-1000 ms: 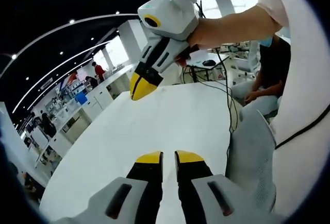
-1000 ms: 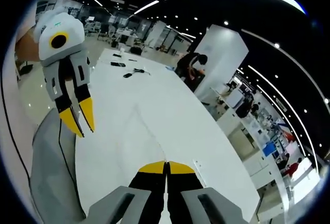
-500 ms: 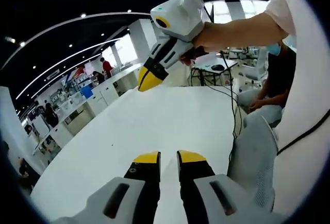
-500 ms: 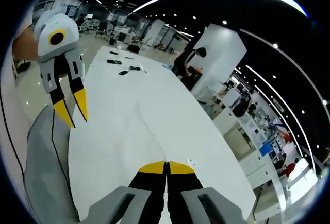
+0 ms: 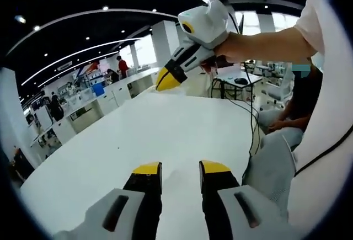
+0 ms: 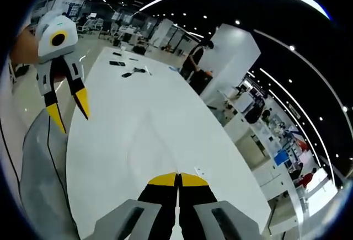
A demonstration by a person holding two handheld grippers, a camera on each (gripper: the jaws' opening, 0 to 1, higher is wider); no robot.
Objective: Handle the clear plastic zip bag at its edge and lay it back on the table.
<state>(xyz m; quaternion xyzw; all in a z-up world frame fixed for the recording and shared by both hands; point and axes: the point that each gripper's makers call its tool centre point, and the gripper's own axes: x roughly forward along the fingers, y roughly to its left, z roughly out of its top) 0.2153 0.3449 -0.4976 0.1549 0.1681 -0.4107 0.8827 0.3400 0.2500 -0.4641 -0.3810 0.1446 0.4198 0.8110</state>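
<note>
My right gripper [image 6: 177, 178] has its yellow-tipped jaws pressed shut. Faint creases of the clear zip bag [image 6: 151, 140] fan out from the jaws over the white table [image 6: 110, 96]; the bag is nearly invisible. In the left gripper view the right gripper [image 5: 164, 80] hangs in a hand well above the table [image 5: 154, 129], tips together. My left gripper [image 5: 181, 168] stands open with an empty gap between its jaws, low over the table's near edge. In the right gripper view the left gripper [image 6: 69, 109] hangs at the left, jaws apart, off the bag.
Black cables [image 5: 245, 113] run along the table's right edge. A grey chair back [image 5: 270, 163] and a seated person [image 5: 292, 85] are close by. Small dark items [image 6: 124, 69] lie at the table's far end, and a small white tag [image 6: 200, 170] by my right jaws.
My left gripper's jaws have spread wider. In the left gripper view the right gripper has shifted up and to the right. The right gripper stays shut.
</note>
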